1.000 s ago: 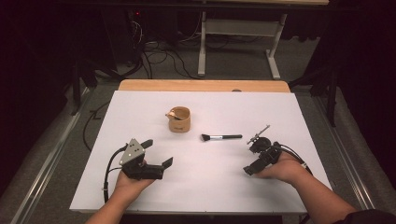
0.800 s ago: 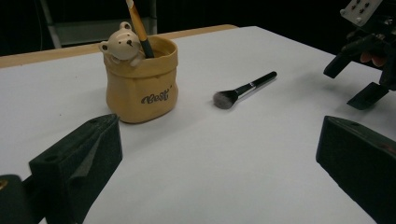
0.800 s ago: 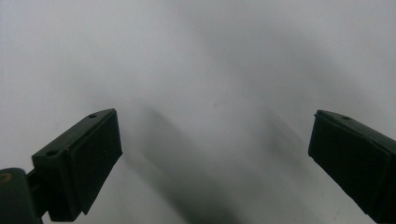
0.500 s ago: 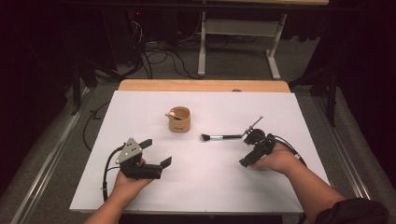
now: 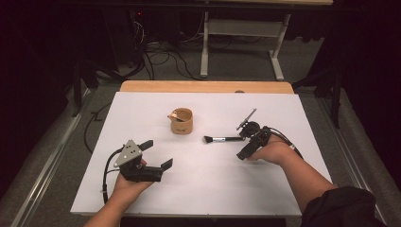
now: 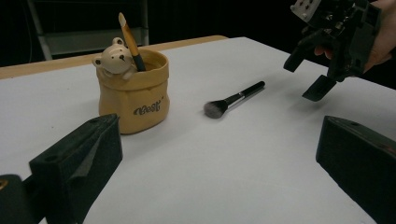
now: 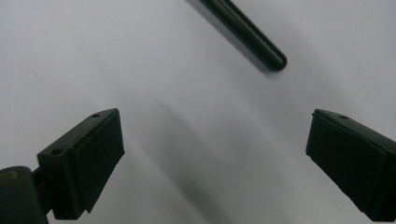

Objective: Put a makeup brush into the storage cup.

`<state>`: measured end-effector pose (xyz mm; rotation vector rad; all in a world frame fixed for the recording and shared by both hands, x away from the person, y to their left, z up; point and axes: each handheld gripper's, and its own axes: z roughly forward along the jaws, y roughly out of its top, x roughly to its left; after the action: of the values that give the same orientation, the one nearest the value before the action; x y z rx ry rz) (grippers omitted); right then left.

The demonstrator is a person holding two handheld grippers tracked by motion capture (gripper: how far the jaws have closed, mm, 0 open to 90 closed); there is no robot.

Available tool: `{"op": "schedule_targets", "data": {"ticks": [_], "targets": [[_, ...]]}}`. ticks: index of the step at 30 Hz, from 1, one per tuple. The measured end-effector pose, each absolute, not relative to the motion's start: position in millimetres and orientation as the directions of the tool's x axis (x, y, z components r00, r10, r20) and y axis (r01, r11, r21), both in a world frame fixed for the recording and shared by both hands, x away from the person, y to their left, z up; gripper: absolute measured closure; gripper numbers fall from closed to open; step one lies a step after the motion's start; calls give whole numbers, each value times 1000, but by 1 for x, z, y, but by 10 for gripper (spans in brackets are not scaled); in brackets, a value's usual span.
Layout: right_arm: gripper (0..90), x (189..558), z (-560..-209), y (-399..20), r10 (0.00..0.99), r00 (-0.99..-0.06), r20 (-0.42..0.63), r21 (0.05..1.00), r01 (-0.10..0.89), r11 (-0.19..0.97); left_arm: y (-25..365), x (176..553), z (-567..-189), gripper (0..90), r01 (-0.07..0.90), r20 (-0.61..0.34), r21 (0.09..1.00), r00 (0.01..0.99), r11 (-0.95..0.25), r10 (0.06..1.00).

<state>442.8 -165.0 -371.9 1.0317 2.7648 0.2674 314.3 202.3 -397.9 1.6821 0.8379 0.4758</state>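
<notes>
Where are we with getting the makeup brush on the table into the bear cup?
One brush already stands in the cup. The right gripper hangs open over the handle end of the makeup brush, not gripping. The left gripper waits open. Left: grip, lift, drop in cup.

The room was dark, with black walls or drapes at the back. A white sheet (image 5: 213,189) covered the table; a strip of bare wood (image 5: 203,86) showed at its far edge. Beyond stood a pale metal frame (image 5: 241,35) on grey floor (image 5: 56,142), with tangled cables (image 5: 161,56) beside it.
</notes>
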Motion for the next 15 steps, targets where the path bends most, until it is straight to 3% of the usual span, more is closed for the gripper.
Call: {"op": "schedule_targets", "data": {"ticks": [15], "targets": [[71,464,-371,-143,589,-795,-143,220,555,802,203,314,-398,10,279,-115,955,662,-101,741]]}}
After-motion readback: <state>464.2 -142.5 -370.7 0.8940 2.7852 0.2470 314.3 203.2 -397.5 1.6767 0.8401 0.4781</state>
